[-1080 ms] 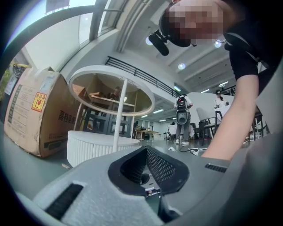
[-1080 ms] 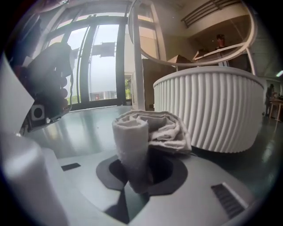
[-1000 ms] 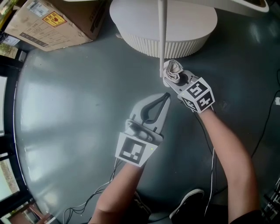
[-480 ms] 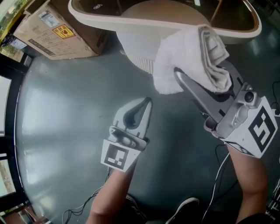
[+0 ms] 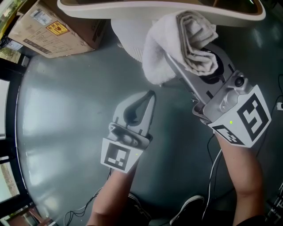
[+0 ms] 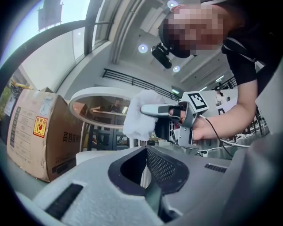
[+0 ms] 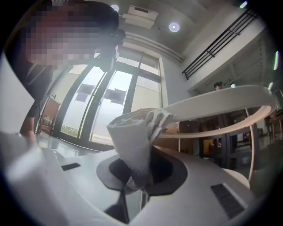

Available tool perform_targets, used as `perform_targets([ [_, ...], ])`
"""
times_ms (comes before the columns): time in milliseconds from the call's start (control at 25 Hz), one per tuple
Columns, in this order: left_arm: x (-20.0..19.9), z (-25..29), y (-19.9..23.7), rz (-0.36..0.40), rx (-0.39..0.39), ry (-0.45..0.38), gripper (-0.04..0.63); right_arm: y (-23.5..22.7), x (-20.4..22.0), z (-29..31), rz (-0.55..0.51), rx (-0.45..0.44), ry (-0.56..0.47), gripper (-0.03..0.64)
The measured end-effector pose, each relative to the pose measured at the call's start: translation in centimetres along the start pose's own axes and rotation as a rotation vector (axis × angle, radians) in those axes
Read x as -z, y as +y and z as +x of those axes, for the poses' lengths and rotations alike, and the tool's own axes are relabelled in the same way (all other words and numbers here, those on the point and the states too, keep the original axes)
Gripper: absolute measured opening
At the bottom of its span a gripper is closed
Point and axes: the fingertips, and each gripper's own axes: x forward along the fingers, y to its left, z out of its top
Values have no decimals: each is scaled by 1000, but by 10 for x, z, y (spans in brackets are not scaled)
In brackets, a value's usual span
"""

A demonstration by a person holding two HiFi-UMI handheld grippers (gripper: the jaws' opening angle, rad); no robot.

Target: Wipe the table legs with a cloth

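R gripper (image 5: 188,53) clamped on folded white cloth (image 5: 159,57), up near the tabletop (image 5: 132,9) edge, above table base (image 5: 126,35). Prob. set to wipe the leg top-down. L gripper (image 5: 150,95) jaws together, empty, parked clear.

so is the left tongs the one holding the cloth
No, the left tongs are shut with nothing between them, while the white cloth is clamped in the right tongs.
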Motion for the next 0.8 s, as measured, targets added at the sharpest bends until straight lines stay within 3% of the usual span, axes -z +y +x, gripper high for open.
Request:
perform_targets([
  [560, 19, -4, -6, -30, 9, 20, 6, 0, 85, -12, 96, 24, 118, 69],
  [800, 34, -7, 0, -24, 8, 49, 6, 2, 146, -12, 150, 2, 211, 69],
])
